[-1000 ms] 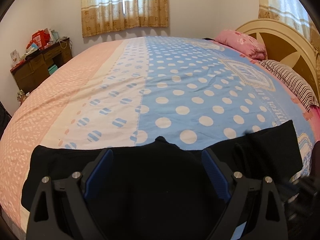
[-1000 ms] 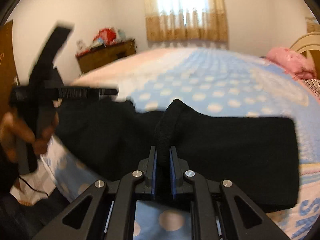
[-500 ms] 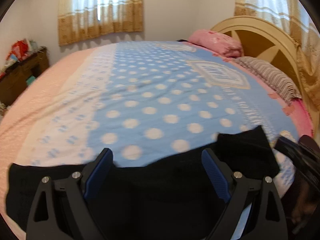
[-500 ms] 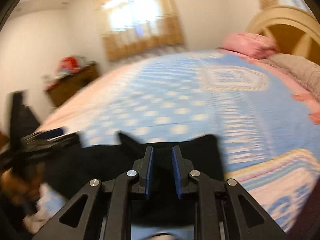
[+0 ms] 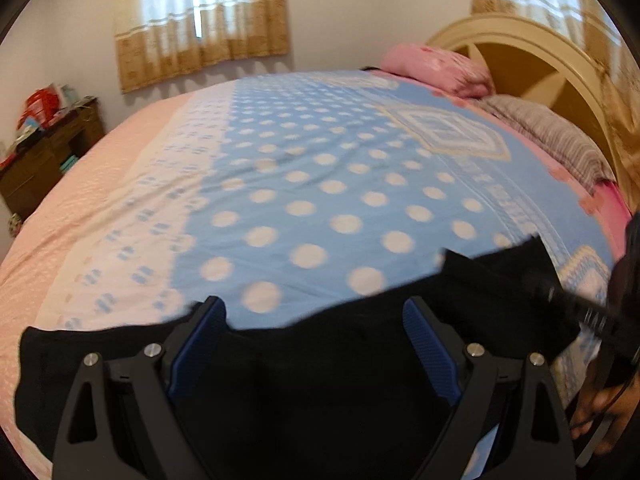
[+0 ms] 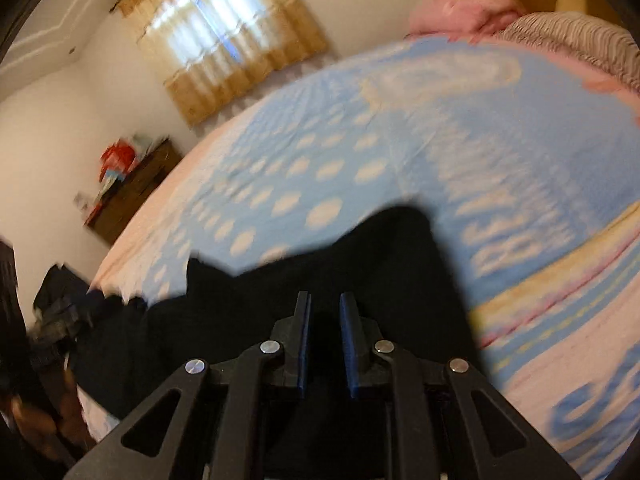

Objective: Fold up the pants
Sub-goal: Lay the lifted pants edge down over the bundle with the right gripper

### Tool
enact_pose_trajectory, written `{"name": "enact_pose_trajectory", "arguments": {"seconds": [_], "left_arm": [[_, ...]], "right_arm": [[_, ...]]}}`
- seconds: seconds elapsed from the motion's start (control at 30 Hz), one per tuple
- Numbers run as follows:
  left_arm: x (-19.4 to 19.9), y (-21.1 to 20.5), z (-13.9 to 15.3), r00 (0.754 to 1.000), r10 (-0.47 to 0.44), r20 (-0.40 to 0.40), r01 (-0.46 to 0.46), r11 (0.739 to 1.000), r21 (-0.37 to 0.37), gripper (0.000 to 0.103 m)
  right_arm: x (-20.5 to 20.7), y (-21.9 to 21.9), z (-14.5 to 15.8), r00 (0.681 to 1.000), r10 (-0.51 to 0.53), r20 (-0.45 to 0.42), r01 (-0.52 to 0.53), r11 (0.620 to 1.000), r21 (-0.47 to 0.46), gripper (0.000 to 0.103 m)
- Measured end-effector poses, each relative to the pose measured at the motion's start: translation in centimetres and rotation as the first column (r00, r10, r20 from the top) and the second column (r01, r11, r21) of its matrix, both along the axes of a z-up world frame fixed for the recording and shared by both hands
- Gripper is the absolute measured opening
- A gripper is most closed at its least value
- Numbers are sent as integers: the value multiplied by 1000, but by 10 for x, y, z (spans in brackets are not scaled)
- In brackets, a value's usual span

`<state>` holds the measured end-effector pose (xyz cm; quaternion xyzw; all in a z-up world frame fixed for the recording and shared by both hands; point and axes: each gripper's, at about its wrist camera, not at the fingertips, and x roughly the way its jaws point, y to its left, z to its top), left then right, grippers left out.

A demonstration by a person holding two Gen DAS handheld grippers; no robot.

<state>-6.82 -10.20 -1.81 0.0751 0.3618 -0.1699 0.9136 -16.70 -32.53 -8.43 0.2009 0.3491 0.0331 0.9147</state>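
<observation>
Black pants (image 5: 320, 380) lie stretched sideways along the near edge of the bed. My left gripper (image 5: 312, 306) hovers over their middle, open wide, nothing between its blue pads. My right gripper (image 6: 323, 300) sits over the pants' (image 6: 380, 272) right end, its jaws nearly together and closing, with dark cloth in the narrow gap. The left wrist view catches that gripper as a blurred black shape (image 5: 580, 312) at the right, with a hand (image 5: 600, 412) below it. The right wrist view is smeared by motion.
The bed (image 5: 320, 184) has a blue polka-dot and pink cover. A pink pillow (image 5: 436, 68), a striped pillow (image 5: 552, 140) and a cream headboard (image 5: 532, 44) are at the far right. A cluttered wooden dresser (image 5: 44, 152) stands at the left wall, under curtained windows (image 5: 200, 16).
Both views have swung toward the headboard. The right gripper rolled and travelled right along the pants. The raised fold it pinched no longer stands up between its pads. The left gripper stayed open.
</observation>
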Motion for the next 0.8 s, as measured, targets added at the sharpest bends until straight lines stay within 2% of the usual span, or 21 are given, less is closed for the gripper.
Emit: {"name": "enact_pose_trajectory", "arguments": {"seconds": [0.1, 0.2, 0.23, 0.27, 0.33, 0.37, 0.4, 0.47, 0.53, 0.57, 0.63, 0.7, 0.8], "left_arm": [[8, 20, 8, 997, 64, 30, -64, 998, 7, 93], [17, 34, 12, 994, 109, 20, -108, 994, -35, 93], [19, 35, 14, 993, 114, 13, -113, 992, -53, 93], [20, 33, 14, 994, 107, 5, -107, 992, -61, 93], [19, 22, 14, 998, 65, 2, -65, 996, -63, 93], [17, 16, 15, 999, 51, 10, -50, 998, -48, 93], [15, 13, 15, 999, 40, 16, -40, 998, -39, 93], [11, 9, 14, 1000, 17, 24, -16, 999, -35, 93], [7, 7, 12, 1000, 3, 16, -2, 999, -41, 93], [5, 6, 10, 1000, -5, 7, 5, 999, -43, 93], [2, 0, 6, 1000, -27, -11, 26, 999, -48, 93], [-5, -14, 1, 996, -84, -32, 83, 995, -49, 93], [-16, -33, -7, 990, -134, -32, 134, 991, -9, 93]], "right_arm": [[-8, 48, 4, 993, 115, -9, -115, 990, -75, 19], [-21, 86, 5, 969, 247, 16, -247, 969, 16, 19], [-23, 104, 4, 947, 321, 7, -321, 947, 29, 19], [-23, 113, 5, 940, 341, -6, -341, 940, -3, 20], [-32, 133, 10, 953, 301, -9, -295, 925, -240, 20], [-35, 132, 12, 959, 283, 2, -272, 921, -279, 20], [-37, 120, 16, 968, 249, 22, -234, 934, -269, 20], [-42, 88, 23, 977, 201, 76, -188, 970, -154, 20], [-46, 41, 34, 989, 73, 128, -63, 995, -79, 20], [-46, 19, 38, 991, 3, 134, 8, 996, -84, 20], [-41, -9, 40, 992, -66, 110, 78, 991, -104, 20], [-30, -25, 37, 993, -80, 85, 89, 989, -117, 20], [-5, -29, 24, 997, -76, 27, 80, 976, -202, 20]]}}
